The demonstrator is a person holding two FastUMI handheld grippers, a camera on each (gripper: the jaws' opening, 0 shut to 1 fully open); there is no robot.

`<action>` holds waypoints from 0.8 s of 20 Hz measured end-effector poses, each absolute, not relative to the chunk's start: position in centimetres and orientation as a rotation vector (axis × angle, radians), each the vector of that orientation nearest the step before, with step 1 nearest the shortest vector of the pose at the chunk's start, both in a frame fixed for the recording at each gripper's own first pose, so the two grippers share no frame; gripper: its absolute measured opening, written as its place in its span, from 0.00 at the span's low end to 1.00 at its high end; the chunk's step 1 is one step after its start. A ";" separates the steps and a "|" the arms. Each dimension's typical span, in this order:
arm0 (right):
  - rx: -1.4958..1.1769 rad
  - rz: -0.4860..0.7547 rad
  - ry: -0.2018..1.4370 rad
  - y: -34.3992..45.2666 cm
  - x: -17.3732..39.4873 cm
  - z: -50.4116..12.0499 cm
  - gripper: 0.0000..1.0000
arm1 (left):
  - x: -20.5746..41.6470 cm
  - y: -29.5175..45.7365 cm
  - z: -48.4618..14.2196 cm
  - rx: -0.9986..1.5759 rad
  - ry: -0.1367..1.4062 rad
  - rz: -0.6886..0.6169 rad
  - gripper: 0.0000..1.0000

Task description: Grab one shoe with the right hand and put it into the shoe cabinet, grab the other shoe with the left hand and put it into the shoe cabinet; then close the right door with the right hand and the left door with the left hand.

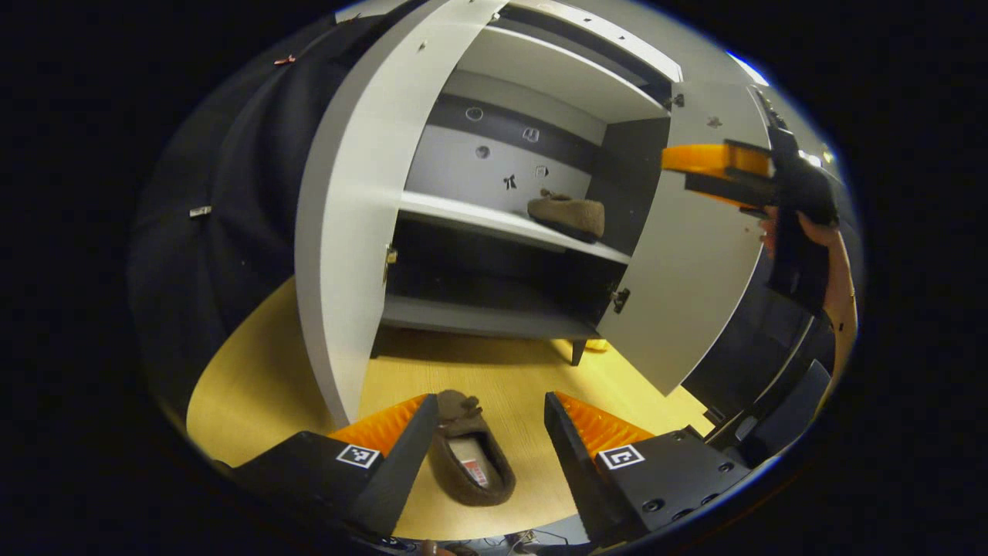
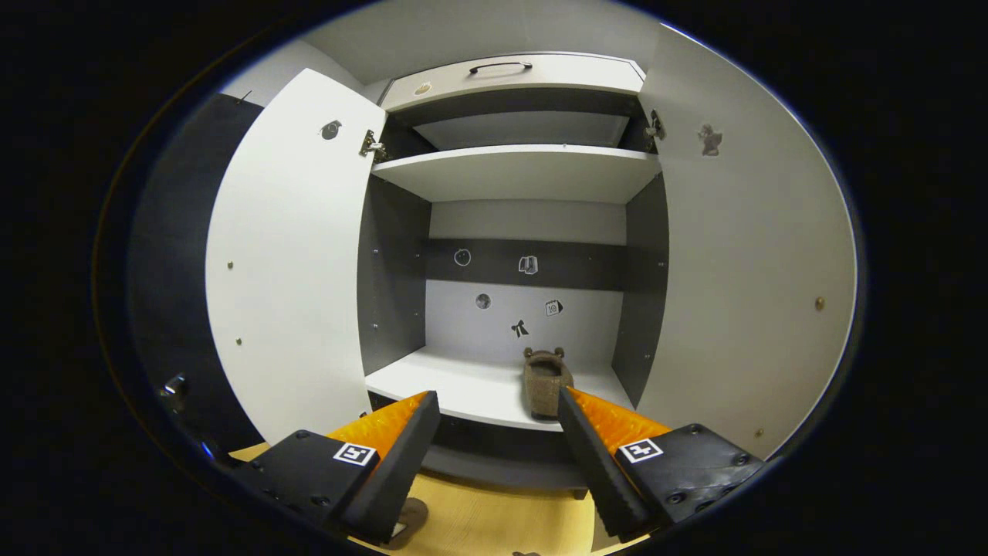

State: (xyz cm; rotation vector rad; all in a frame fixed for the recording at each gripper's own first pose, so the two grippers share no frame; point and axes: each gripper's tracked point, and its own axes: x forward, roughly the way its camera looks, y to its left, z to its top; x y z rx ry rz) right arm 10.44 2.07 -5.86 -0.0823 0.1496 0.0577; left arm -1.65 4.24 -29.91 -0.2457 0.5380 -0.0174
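Wood floor (image 1: 255, 386), cabinet (image 1: 494, 224) with both doors swung wide. One shoe (image 2: 546, 384) parked on middle shelf (image 2: 471, 390), right side. Other shoe (image 1: 469, 458) flat on floor, between spread fingers of left gripper (image 1: 492, 432), untouched. Right gripper (image 2: 498, 432) spread too, empty, facing cabinet; also seen in left gripper view (image 1: 722, 174), held by hand (image 1: 818, 232) near right door (image 1: 687, 278).

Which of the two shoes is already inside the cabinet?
The shoe on the middle shelf, toward its right end; the other shoe lies on the floor.
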 end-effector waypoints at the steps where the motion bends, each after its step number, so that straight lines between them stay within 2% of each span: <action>1: -0.084 0.061 0.144 2.3 9.6 -5.7 0.98 | -1.5 4.4 -31.9 -0.236 0.568 -0.012 0.87; 5: -0.090 0.065 0.138 2.2 7.4 -5.4 0.98 | -0.8 5.4 -38.8 -0.217 0.651 0.011 0.85; 7: -0.111 0.058 0.138 1.9 6.7 -4.7 0.98 | -0.3 5.9 -41.6 -0.206 0.681 0.027 0.74; 8: -0.123 0.051 0.135 1.6 6.6 -4.5 0.98 | 0.0 6.2 -42.8 -0.186 0.696 0.035 0.73; 14: -0.133 0.041 0.175 0.3 6.1 -5.5 0.98 | 2.4 7.7 -46.4 -0.173 0.710 0.079 0.67; 16: -0.144 0.041 0.200 -0.1 6.1 -6.3 0.98 | 3.3 8.1 -47.0 -0.181 0.703 0.093 0.54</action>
